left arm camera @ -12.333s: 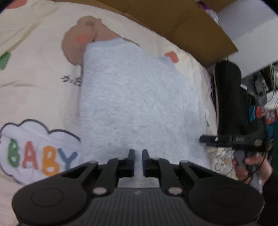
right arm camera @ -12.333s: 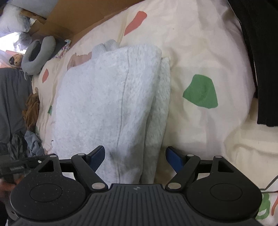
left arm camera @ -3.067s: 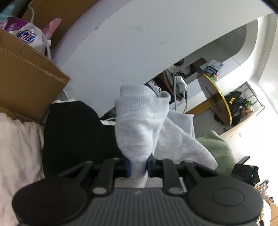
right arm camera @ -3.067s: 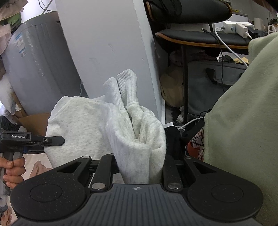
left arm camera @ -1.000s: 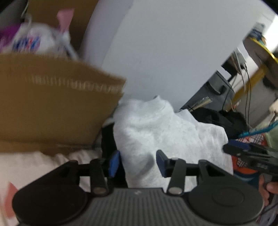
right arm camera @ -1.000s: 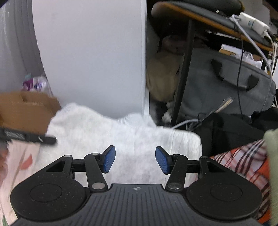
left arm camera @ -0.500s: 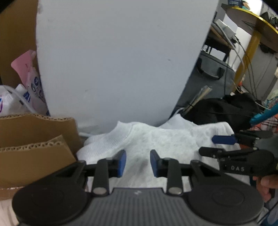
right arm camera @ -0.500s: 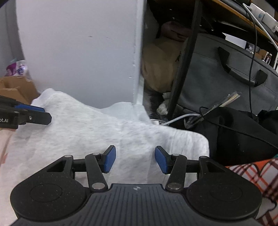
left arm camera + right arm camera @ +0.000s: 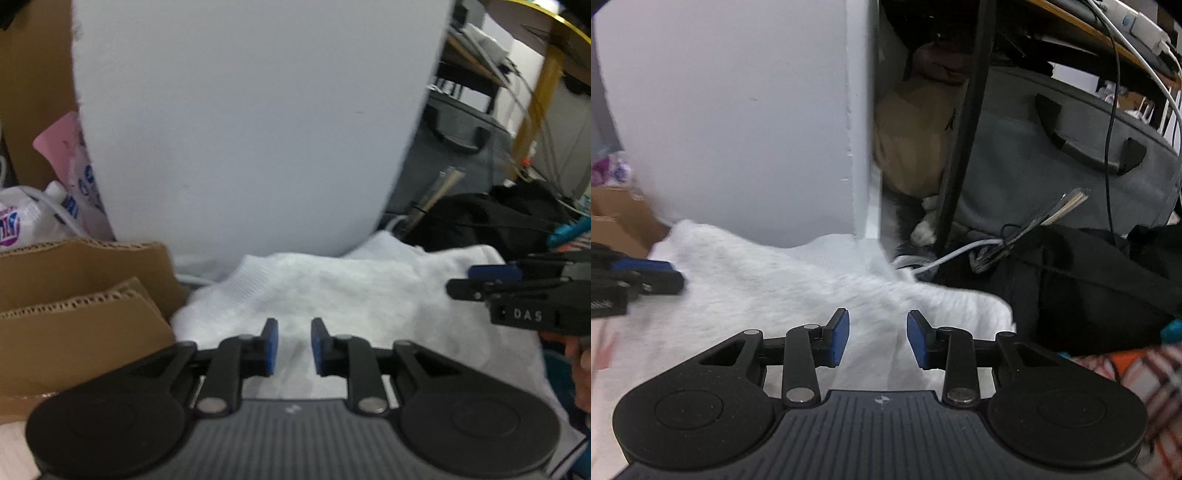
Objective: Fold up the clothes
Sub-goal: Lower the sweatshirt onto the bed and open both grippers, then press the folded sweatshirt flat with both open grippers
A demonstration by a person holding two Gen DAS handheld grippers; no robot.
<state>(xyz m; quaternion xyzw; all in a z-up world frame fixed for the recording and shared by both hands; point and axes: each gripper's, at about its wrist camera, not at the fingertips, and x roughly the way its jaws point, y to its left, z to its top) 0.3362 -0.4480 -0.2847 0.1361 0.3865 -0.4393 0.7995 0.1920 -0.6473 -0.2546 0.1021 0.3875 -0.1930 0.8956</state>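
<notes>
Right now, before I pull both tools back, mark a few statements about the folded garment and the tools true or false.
1. The left tool is clamped on the white garment. False: its jaws stand apart, with nothing between them.
2. The right tool is open. True.
3. The garment lies at the foot of a white wall panel. True.
4. Brown cardboard lies to the right of the garment in the left wrist view. False: it is to the left.
5. A black bag sits to the right of the garment in the right wrist view. True.
</notes>
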